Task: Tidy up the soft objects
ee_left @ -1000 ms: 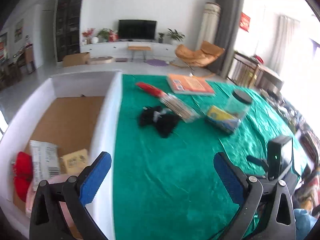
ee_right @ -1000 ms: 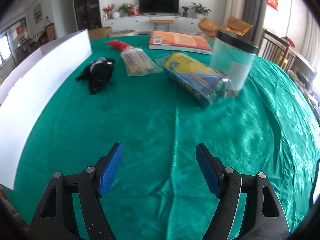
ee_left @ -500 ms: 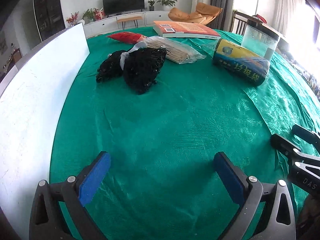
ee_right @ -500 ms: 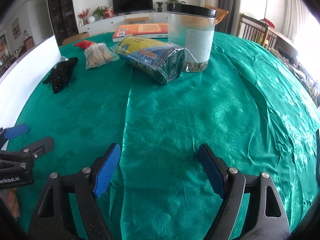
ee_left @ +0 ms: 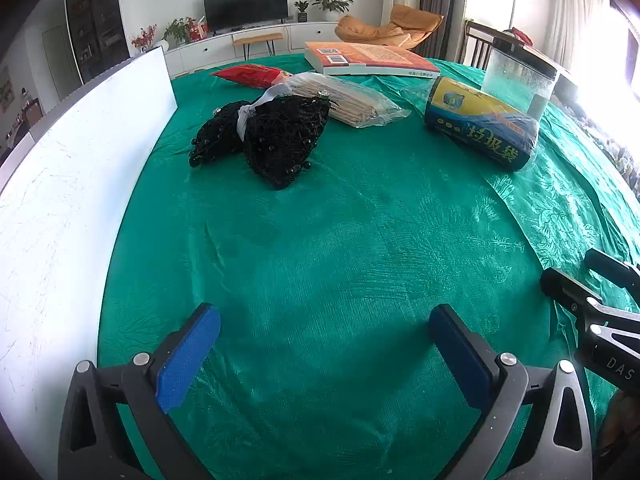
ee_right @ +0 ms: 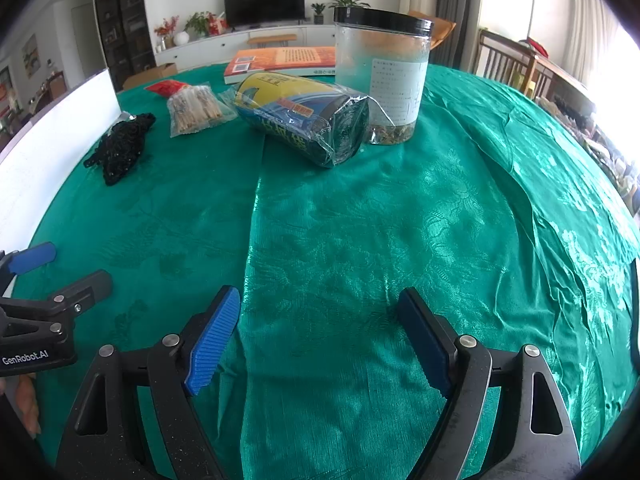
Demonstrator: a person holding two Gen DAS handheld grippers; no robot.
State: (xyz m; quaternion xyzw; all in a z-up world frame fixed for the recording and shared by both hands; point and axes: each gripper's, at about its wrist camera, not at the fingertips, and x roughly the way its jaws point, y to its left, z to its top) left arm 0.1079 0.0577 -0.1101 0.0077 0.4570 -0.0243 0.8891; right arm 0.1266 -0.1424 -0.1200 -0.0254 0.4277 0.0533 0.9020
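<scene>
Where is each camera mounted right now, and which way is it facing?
Left wrist: sits on the left hand-held gripper, low over the green tablecloth, facing the black mesh bundle beside the white box wall; its open blue pads show, and the right hand-held gripper enters at the right edge.
Right wrist: sits on the right hand-held gripper, facing the trash bag roll and clear jar; its open pads show, the left one at the left edge.
Shared: bundle, roll, jar, orange book, television.
</scene>
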